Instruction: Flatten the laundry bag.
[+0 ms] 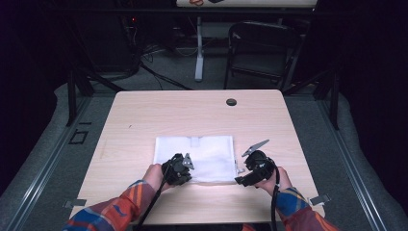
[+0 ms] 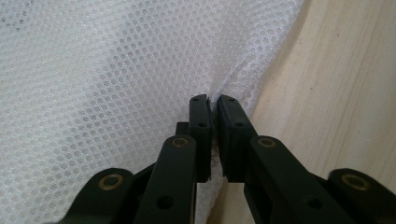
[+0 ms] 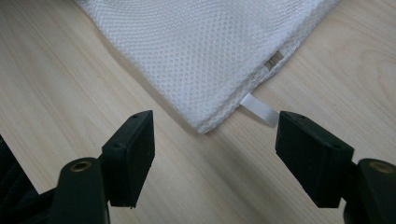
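The left tool (image 2: 212,105) pinches the near edge of the white mesh bag (image 1: 195,156). The right tool (image 3: 215,140) is open, with the bag's near right corner lying just ahead between its jaws, not touched. The bag lies flat on the near middle of the wooden bench (image 1: 144,115), long side left to right. It looks soft and full of tiny holes.
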{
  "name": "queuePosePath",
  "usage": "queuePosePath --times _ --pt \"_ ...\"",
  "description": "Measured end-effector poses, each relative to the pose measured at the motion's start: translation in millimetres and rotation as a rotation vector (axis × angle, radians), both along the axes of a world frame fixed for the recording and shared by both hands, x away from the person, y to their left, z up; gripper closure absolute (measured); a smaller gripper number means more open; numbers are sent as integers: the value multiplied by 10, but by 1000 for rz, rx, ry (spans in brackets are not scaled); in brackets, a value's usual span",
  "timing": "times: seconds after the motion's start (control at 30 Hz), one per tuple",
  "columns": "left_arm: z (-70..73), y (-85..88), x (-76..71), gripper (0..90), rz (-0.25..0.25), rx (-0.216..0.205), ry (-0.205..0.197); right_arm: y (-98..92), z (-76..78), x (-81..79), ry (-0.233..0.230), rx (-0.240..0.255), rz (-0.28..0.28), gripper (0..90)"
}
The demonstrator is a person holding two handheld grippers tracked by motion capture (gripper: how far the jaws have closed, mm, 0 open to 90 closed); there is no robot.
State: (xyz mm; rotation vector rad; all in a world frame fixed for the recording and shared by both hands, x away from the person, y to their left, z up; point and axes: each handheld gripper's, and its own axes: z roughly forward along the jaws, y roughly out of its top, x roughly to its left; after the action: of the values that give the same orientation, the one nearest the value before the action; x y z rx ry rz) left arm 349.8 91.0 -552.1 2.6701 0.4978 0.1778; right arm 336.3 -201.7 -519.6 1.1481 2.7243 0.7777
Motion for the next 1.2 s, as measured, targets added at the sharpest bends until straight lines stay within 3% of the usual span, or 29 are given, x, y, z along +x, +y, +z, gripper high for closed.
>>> queuePosePath --times 0.2,0.53,0.7,0.93,1.2 --pt "47 20 -5 878 10 -21 -19 5 13 -4 -5 -6 0 305" --pt "144 55 -5 879 51 -81 -39 89 43 -57 -20 8 37 462" --pt "171 63 -6 882 70 -93 -59 170 69 -96 -38 -1 67 619" --pt "221 81 -5 883 93 -117 -88 413 88 -203 -112 5 140 892" --pt "238 96 4 883 114 -144 -99 703 -73 -191 -152 -58 216 900"
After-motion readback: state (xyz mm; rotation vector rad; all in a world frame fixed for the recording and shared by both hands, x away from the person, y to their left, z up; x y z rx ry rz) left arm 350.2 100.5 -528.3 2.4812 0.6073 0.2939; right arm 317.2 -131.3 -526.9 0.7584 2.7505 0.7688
